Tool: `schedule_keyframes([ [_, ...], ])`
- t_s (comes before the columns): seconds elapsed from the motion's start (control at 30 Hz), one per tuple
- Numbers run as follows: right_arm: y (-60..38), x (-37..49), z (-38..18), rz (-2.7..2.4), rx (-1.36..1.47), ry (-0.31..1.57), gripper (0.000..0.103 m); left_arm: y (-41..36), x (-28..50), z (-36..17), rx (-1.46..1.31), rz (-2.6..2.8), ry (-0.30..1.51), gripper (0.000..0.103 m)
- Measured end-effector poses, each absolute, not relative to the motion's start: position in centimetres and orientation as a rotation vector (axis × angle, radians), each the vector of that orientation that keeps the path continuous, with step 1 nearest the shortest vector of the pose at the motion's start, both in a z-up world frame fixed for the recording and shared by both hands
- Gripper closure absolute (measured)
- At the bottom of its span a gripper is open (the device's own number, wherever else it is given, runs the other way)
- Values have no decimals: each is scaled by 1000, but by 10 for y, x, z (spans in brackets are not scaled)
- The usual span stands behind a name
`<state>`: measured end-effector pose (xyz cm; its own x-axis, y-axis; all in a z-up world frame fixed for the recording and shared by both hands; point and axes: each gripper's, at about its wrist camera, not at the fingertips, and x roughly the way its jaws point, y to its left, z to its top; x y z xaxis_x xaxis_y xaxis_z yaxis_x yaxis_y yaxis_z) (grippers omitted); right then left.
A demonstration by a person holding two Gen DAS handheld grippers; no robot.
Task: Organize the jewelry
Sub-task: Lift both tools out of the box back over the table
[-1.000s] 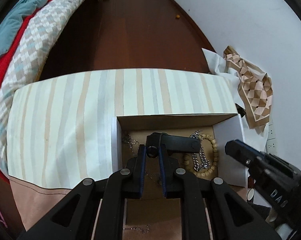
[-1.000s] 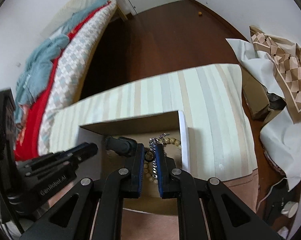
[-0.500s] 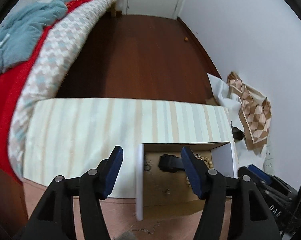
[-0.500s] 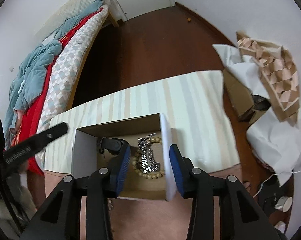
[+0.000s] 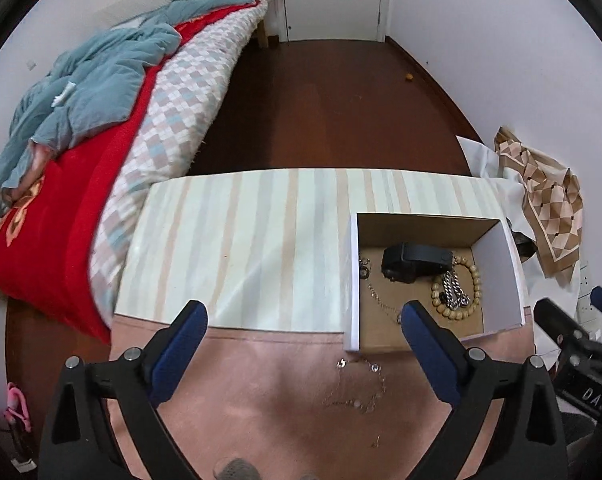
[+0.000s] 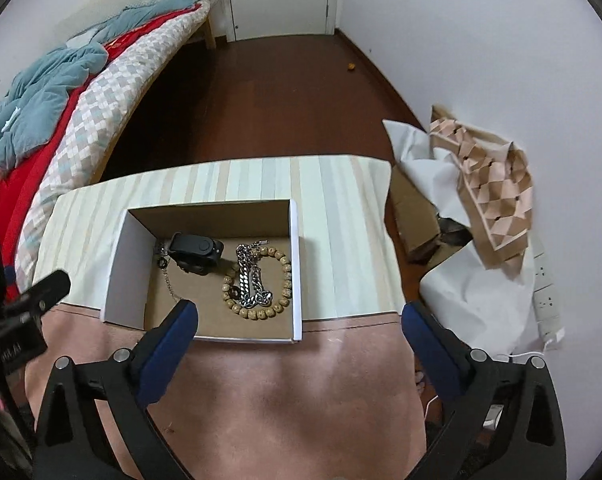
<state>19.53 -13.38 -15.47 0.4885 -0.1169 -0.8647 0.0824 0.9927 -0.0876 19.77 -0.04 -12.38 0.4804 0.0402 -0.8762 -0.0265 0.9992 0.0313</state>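
Left wrist view: left gripper (image 5: pixel 303 314), pinched on the black watch (image 5: pixel 415 261) a second ago, is opening wide, empty and backed off. Right gripper (image 6: pixel 299 316) likewise, jaws opening on nothing. Watch, wooden bead bracelet (image 6: pixel 257 282) and steel chain (image 6: pixel 251 280) lie inside the cardboard box (image 6: pixel 119 268). "DAS" shows on the right tool.

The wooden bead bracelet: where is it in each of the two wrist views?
Left wrist view: the wooden bead bracelet lies right of centre, in the right part of the box.
Right wrist view: the bracelet lies near centre, again in the box's right part.
Shared landmark: the silver chain lying across it.
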Motion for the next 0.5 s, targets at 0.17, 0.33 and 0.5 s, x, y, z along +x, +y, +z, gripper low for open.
schedule_keyframes([
  [0.17, -135, 177, -127, -138, -29, 998, 0, -1, 178, -102, 3, 43, 1024, 3],
  [0.33, -138, 153, -98, -153, -17, 950, 0, -3, 153, -74, -14, 26, 970, 3],
  [0.5, -143, 126, -73, -170, -11, 901, 0, -10, 129, -52, -20, 6, 927, 3],
])
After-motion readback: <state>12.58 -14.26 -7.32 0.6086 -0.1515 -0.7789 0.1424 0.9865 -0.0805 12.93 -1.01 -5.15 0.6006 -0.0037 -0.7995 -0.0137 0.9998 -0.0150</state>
